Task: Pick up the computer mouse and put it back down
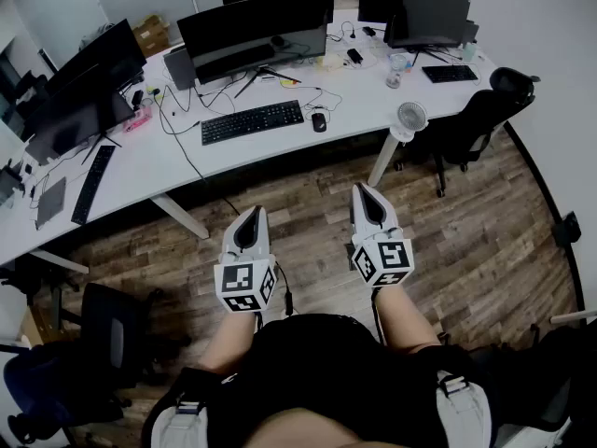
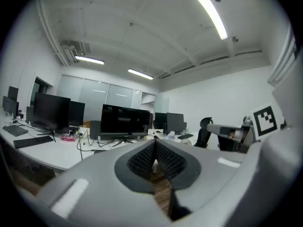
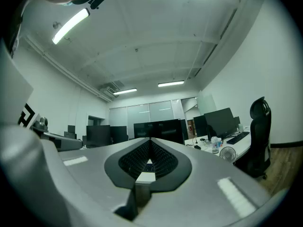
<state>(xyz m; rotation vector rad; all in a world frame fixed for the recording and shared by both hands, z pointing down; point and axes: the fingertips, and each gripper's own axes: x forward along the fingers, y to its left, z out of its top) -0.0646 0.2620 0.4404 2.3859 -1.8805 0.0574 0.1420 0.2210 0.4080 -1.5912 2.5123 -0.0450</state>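
A small black computer mouse [image 1: 319, 121] lies on the white desk [image 1: 280, 147], just right of a black keyboard [image 1: 252, 121]. Both grippers hang over the wooden floor, well short of the desk, held side by side in front of the person. My left gripper [image 1: 254, 213] has its jaw tips meeting and holds nothing; in its own view the jaws [image 2: 155, 143] touch at the tip. My right gripper [image 1: 363, 192] is likewise shut and empty, and it points slightly upward toward the desk [image 3: 149, 146]. The mouse is not visible in either gripper view.
Several monitors [image 1: 256, 26] stand along the desk with cables between them. A second keyboard [image 1: 93, 183] lies at the left. A small white fan [image 1: 410, 118] is clipped by the desk leg. Black office chairs [image 1: 476, 119] stand right, and another chair [image 1: 112, 334] sits lower left.
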